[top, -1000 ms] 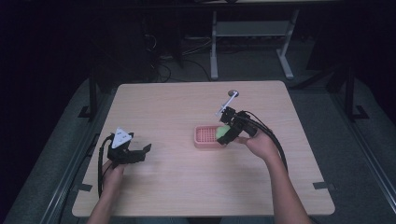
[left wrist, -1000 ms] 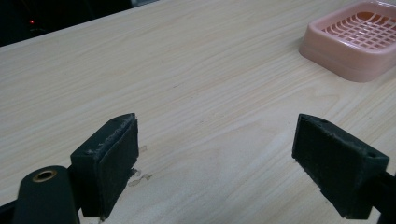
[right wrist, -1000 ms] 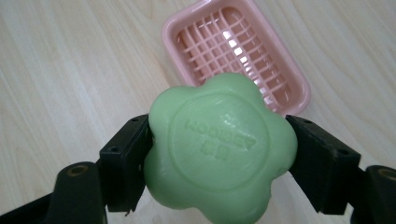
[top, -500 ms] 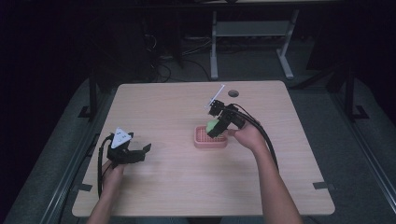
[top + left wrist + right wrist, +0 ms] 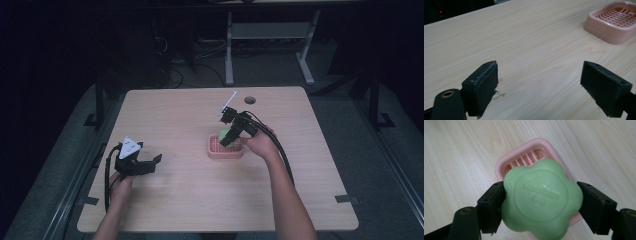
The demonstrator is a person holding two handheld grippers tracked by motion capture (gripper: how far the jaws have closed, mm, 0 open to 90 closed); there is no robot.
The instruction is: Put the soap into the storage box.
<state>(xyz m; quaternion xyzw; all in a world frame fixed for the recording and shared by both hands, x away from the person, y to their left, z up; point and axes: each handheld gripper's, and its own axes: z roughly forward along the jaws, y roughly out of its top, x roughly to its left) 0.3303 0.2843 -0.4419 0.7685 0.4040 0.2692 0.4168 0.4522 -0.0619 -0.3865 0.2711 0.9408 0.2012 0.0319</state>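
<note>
Looking down from the high view, the right gripper (image 5: 229, 139) hangs right over the pink soap dish (image 5: 225, 148) with the green soap (image 5: 224, 134) pinched between its jaws, so the pickup part looks done and the drop into the dish is what's left, I'd say. The left gripper (image 5: 152, 162) sits well off to the side, resting on the table (image 5: 190, 200) with its jaws apart and nothing between them. In the left gripper view, the two black pads (image 5: 482, 85) stand wide open over bare wood, and the soap dish (image 5: 614, 22) shows up beyond the far-side finger, empty grid and all. In the right gripper view, the fingers (image 5: 490, 207) are clamped on either side of the flower-shaped soap (image 5: 541, 200), and the dish (image 5: 524, 157) lies directly beyond it, slats uncovered. So my guess: lower it, let go, done.
</note>
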